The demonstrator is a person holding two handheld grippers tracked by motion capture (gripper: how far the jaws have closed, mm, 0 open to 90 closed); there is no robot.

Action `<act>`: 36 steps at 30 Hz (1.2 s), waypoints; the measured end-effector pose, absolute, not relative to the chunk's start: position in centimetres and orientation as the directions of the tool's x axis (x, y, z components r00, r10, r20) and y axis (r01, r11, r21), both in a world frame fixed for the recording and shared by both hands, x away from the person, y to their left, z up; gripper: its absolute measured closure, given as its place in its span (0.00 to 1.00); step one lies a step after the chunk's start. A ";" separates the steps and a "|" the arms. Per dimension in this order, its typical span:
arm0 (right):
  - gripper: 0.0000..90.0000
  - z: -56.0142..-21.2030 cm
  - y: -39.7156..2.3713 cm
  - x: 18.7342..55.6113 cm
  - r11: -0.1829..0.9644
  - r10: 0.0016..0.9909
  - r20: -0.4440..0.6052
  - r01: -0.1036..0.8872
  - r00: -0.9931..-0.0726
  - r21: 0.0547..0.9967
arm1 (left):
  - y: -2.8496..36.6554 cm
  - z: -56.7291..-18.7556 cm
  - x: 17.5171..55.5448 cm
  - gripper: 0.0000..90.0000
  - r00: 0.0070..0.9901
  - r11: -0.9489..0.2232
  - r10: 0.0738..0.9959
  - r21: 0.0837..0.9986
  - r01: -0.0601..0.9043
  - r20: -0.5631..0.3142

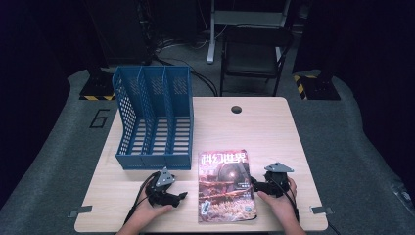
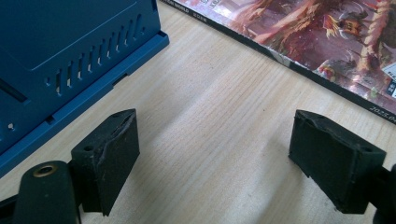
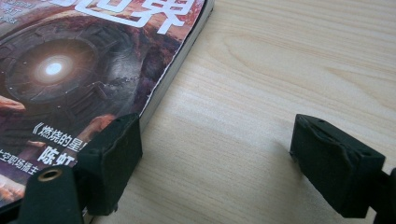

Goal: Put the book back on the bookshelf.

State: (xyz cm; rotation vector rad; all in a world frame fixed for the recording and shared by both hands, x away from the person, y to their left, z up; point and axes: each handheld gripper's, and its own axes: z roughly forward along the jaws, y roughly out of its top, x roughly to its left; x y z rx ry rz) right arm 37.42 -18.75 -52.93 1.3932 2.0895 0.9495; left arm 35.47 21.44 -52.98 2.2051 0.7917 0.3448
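A magazine point(image 1: 226, 186) with a reddish cover and white Chinese title lies flat near the table's front edge. My left gripper point(image 1: 180, 196) rests on the wood just to its left, jaws open and empty. In the left gripper view the left gripper point(image 2: 212, 158) has bare wood between its jaws, with the magazine point(image 2: 317, 37) beyond at upper right. My right gripper point(image 1: 255, 185) sits at the magazine's right side, also open. In the right gripper view the right gripper point(image 3: 215, 163) holds nothing, and one jaw stands at the edge of the magazine point(image 3: 84, 70).
A blue three-slot file holder point(image 1: 154, 117) stands on the left half of the wooden table point(image 1: 264, 132), its base close to my left gripper point(image 2: 70, 56). A cable hole point(image 1: 237, 109) is at the table's back. A dark chair point(image 1: 254, 54) stands behind the table.
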 end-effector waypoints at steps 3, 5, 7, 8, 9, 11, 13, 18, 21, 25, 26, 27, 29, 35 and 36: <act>0.18 -52.9 -18.7 37.4 0.247 0.924 0.009 0.614 -0.382 0.749 | 21.4 -53.0 35.5 0.18 0.771 -0.525 0.637 0.733 0.432 0.001; 0.18 -52.9 -18.8 37.3 0.254 0.921 0.007 0.616 -0.388 0.746 | 21.4 -53.0 35.4 0.18 0.767 -0.521 0.642 0.734 0.436 0.000; 0.18 -52.9 -18.8 37.3 0.257 0.920 0.003 0.612 -0.391 0.748 | 21.4 -53.0 35.4 0.18 0.766 -0.522 0.643 0.733 0.435 0.003; 0.18 -52.9 -18.8 37.3 0.252 0.923 0.004 0.612 -0.385 0.749 | 21.4 -53.0 35.4 0.18 0.765 -0.523 0.644 0.733 0.435 0.004; 0.18 -52.9 -18.8 37.3 0.253 0.923 0.004 0.612 -0.386 0.749 | 21.3 -53.0 35.4 0.18 0.760 -0.517 0.650 0.738 0.434 0.009; 0.18 -52.9 -18.8 37.3 0.254 0.922 0.004 0.612 -0.387 0.749 | 21.4 -52.9 35.4 0.18 0.766 -0.524 0.643 0.732 0.436 0.003; 0.18 -52.9 -18.8 37.4 0.252 0.919 0.012 0.611 -0.394 0.751 | 21.4 -52.9 35.5 0.18 0.767 -0.525 0.641 0.732 0.433 0.006; 0.19 -52.9 -18.7 37.2 0.252 0.924 0.004 0.614 -0.384 0.748 | 21.3 -53.0 35.4 0.18 0.760 -0.520 0.649 0.737 0.432 0.012; 0.20 -52.9 -18.7 37.2 0.252 0.922 0.007 0.614 -0.387 0.748 | 21.2 -53.0 35.4 0.18 0.760 -0.512 0.650 0.740 0.436 0.002; 0.20 -52.9 -18.7 37.2 0.250 0.923 0.008 0.614 -0.386 0.748 | 21.2 -53.0 35.5 0.18 0.763 -0.520 0.647 0.736 0.433 0.008; 0.20 -52.9 -18.7 37.3 0.252 0.922 0.007 0.615 -0.387 0.747 | 21.2 -53.0 35.5 0.18 0.763 -0.520 0.647 0.736 0.433 0.008; 0.21 -52.8 -18.7 37.3 0.257 0.921 0.005 0.616 -0.389 0.745 | 21.2 -53.0 35.5 0.18 0.762 -0.520 0.647 0.736 0.433 0.008; 0.23 -52.7 -18.7 37.3 0.258 0.920 0.010 0.624 -0.392 0.738 | 21.2 -53.0 35.5 0.18 0.762 -0.520 0.648 0.737 0.432 0.010; 0.36 -52.0 -19.2 37.5 0.233 0.921 0.055 0.660 -0.385 0.715 | 21.2 -53.0 35.4 0.18 0.761 -0.519 0.649 0.736 0.435 0.007; 0.38 -51.9 -19.4 37.5 0.226 0.920 0.070 0.667 -0.386 0.710 | 21.2 -53.0 35.4 0.18 0.758 -0.517 0.652 0.738 0.433 0.012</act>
